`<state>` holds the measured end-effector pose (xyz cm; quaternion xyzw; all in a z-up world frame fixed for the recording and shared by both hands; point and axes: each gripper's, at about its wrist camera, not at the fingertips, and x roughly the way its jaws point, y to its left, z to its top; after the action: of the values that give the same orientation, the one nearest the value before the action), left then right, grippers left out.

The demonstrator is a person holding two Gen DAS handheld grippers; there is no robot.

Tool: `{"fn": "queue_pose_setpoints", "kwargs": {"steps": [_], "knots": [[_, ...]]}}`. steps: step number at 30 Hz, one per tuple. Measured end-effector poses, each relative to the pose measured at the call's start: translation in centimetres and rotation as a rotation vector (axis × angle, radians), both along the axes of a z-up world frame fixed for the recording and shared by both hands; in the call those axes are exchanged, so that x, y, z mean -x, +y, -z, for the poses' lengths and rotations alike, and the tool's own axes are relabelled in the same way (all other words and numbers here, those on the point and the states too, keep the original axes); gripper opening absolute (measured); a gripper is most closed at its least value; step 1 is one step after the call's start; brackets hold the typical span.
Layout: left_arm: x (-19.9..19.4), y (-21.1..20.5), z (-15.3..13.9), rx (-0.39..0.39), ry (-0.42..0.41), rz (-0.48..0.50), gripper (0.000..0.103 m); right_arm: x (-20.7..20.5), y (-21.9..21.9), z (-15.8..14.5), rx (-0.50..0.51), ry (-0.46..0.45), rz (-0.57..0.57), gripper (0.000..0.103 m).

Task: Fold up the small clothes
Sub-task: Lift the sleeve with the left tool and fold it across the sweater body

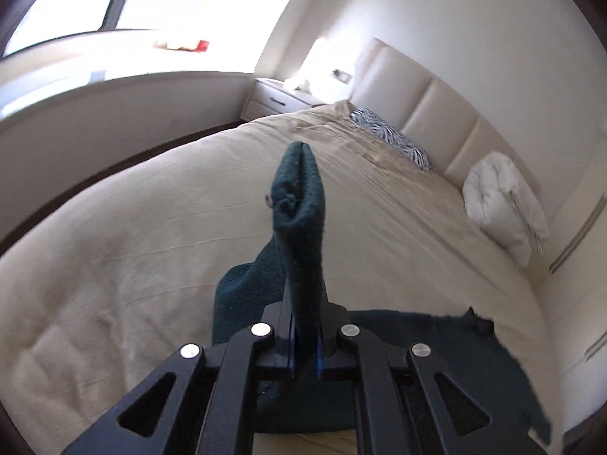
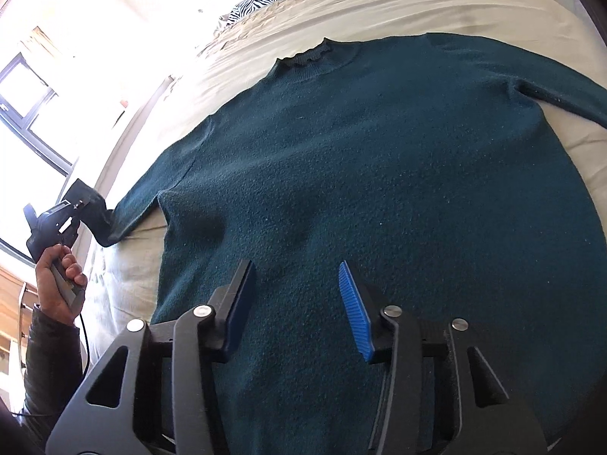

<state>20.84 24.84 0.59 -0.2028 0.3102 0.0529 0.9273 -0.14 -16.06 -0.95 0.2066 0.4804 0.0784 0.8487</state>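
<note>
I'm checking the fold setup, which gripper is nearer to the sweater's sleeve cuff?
Left. The left gripper is shut on the cuff of the sweater, lifting it off the bed. The right gripper hovers open over the sweater's lower body, well away from that cuff.

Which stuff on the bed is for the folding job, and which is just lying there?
For the job:
- green sweater, spread flat on the bed
- its sleeve cuff, pinched in the left tongs
- right tongs, open above the sweater

Just lying about:
- zebra pillow
- white pillow
- nightstand
</note>
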Motion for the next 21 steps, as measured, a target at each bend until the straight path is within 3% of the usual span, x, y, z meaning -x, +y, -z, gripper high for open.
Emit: {"fn": "queue_pose_setpoints", "kwargs": {"steps": [3, 6, 9, 11, 13, 17, 21], "knots": [[-0.2, -10.9, 0.1, -0.339, 0.004, 0.217, 0.007, -2.2, -0.8, 0.2, -0.090, -0.010, 0.019, 0.039], [0.7, -17.6, 3.1, -0.542, 0.017, 0.350, 0.007, -5.0, -1.1, 0.5, -0.226, 0.013, 0.001, 0.039], [1.6, -19.9, 5.5, -0.607, 0.045, 0.400, 0.007, -8.3, 0.3, 1.3, -0.312, 0.069, -0.067, 0.041], [4.4, -20.5, 6.3, -0.650, 0.038, 0.406, 0.007, -10.3, 1.6, 1.9, -0.365, 0.096, -0.111, 0.041], [5.8, -21.4, 6.2, -0.698, 0.030, 0.400, 0.007, -12.4, 3.1, 2.6, -0.398, 0.122, -0.126, 0.042], [6.6, -22.8, 6.1, -0.773, 0.009, 0.395, 0.007, -15.7, 5.7, 4.5, -0.520, 0.199, -0.130, 0.057], [7.0, -23.6, 6.7, -0.835, 0.005, 0.409, 0.008, -17.4, 8.3, 5.9, -0.585, 0.250, -0.147, 0.060]]}}
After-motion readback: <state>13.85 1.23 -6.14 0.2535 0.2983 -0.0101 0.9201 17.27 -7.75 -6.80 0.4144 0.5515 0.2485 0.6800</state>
